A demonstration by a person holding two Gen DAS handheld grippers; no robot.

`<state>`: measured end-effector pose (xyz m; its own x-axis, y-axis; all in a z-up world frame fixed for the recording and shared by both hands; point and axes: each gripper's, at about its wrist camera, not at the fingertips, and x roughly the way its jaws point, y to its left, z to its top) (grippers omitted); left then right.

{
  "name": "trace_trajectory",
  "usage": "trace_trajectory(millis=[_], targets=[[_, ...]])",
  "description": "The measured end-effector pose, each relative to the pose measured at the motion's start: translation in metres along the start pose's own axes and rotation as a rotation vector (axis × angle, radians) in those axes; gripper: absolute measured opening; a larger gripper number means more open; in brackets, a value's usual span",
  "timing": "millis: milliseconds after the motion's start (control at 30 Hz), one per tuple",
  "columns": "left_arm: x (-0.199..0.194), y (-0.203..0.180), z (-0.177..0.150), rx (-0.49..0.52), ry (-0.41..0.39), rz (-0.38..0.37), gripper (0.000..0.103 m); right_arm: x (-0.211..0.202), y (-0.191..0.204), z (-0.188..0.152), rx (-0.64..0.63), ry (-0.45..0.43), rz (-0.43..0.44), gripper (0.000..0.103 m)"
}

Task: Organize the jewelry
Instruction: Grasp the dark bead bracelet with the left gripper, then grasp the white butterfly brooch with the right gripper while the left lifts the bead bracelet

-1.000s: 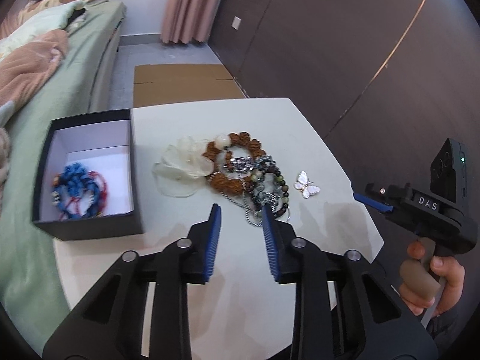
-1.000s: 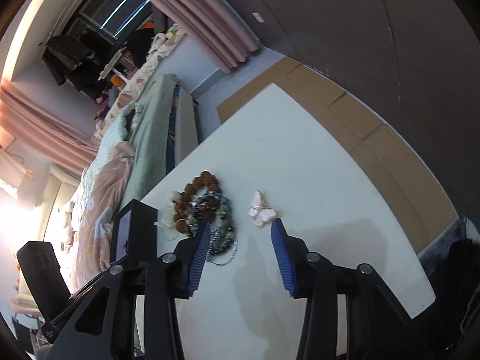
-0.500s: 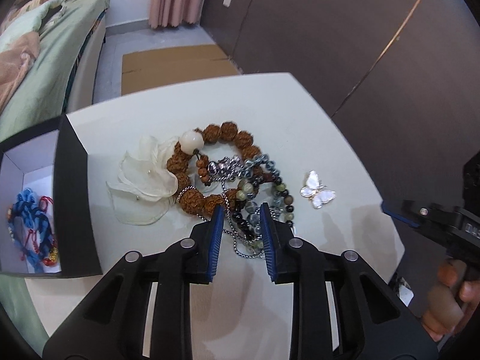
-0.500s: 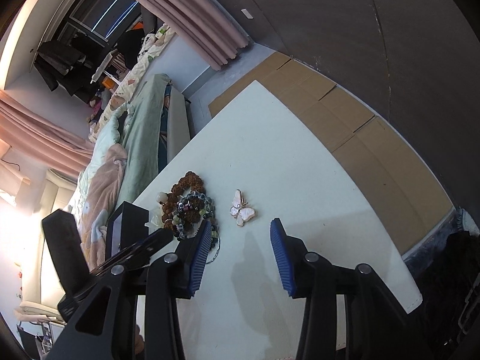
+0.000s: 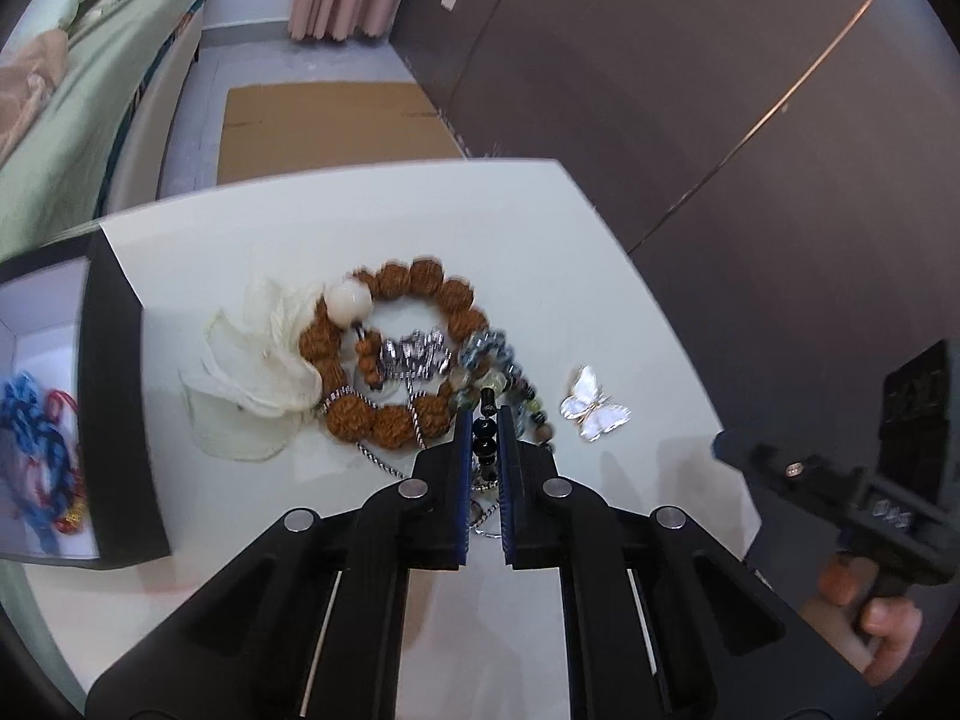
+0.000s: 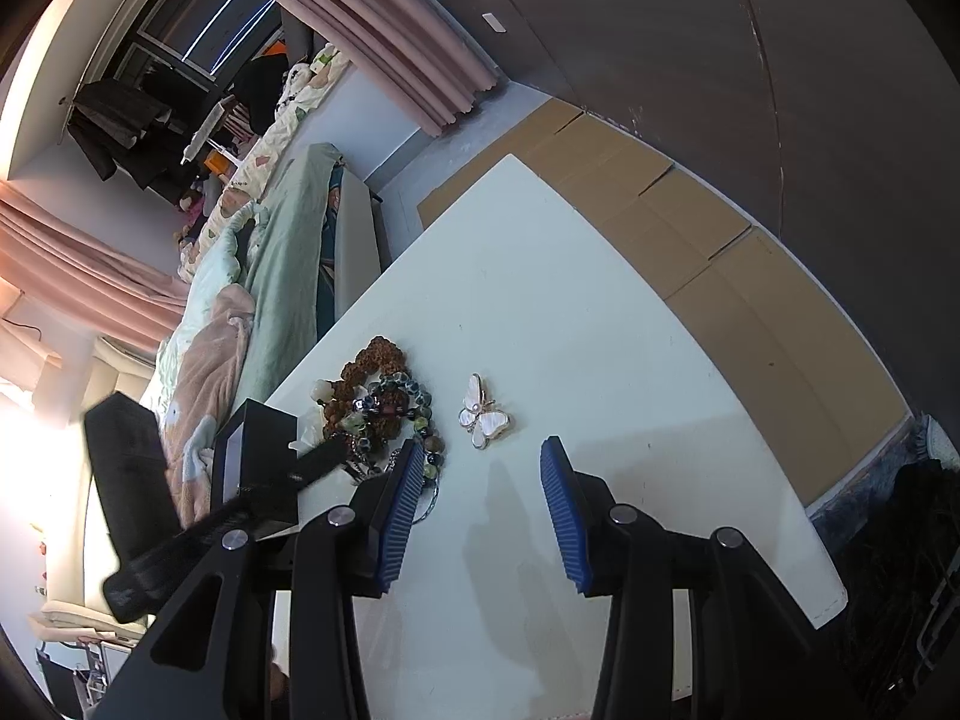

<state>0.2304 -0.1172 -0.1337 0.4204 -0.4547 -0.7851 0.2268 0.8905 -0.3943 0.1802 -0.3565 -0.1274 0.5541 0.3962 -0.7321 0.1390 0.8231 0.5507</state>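
A heap of jewelry lies on the white table: a brown bead bracelet with a white bead, a white fabric flower, a silver charm, a dark mixed-bead bracelet and a chain. My left gripper is shut on the dark mixed-bead bracelet at the heap's near edge. A white butterfly brooch lies to the right, also in the right wrist view. My right gripper is open and empty just short of the brooch. The heap shows left of it.
A black box with white lining stands at the table's left and holds blue and red cord jewelry. A bed runs along the left. Cardboard lies on the floor beyond the table. A dark wall is at right.
My left gripper moved forward onto the heap and closed on the dark mixed-bead bracelet. My right gripper stayed open and drifted a little.
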Motion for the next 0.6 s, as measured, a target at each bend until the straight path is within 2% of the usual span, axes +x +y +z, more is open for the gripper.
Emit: trace_trajectory(millis=[467,600], targets=[[-0.081,-0.015,0.017,0.033,-0.154,-0.017,0.008,0.013,-0.005,0.004,0.036,0.039,0.007,0.04],[-0.1,-0.013,0.019,0.026,-0.187,-0.012,0.008,0.022,0.001,0.012,0.018,0.05,-0.022,0.04]])
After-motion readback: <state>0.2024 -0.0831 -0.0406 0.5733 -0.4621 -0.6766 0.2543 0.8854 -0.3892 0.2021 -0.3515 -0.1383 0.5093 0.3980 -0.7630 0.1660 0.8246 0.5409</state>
